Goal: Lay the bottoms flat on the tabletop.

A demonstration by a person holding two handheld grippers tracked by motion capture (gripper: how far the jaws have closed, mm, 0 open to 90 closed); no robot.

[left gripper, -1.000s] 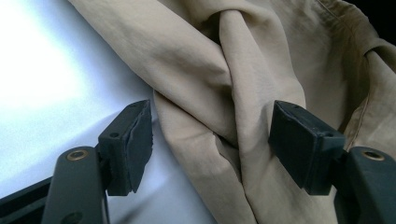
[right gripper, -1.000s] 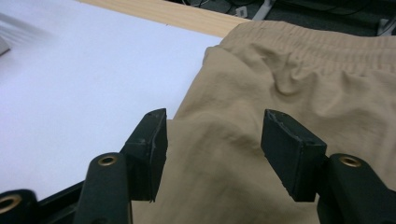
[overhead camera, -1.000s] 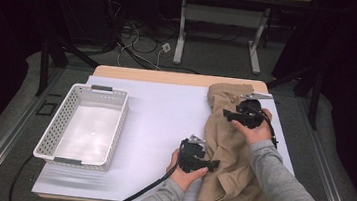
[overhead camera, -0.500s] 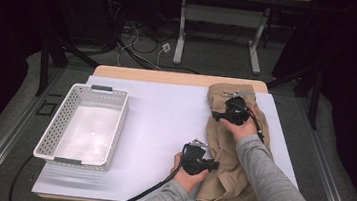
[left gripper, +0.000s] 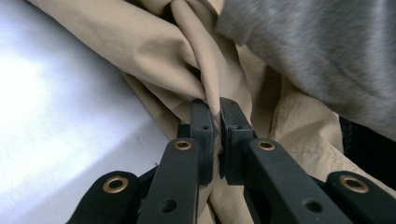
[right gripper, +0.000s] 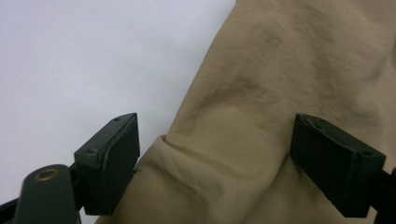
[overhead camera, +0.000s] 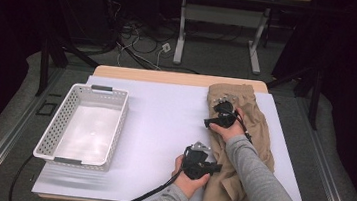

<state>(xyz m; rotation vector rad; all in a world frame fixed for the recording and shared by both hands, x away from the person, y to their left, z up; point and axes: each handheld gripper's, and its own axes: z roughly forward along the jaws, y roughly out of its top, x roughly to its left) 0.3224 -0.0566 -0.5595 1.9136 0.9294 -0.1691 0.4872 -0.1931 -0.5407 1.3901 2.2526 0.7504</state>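
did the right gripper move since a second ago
Yes. In the high view the right gripper has shifted left, from the right part of the tan garment to its left edge, toward the white basket. Its jaws have just been opening, astride a fold.

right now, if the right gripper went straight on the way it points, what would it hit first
Probably the tan cloth garment: the right gripper has its jaws spread wide over a folded edge of it. The gap to the cloth is hard to judge.

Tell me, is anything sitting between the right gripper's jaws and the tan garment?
Nothing visible. The right gripper stands open, its jaws straddling a folded edge of the tan garment with only bare cloth between them. Its jaws have just been opening. The left gripper is already shut on another fold.
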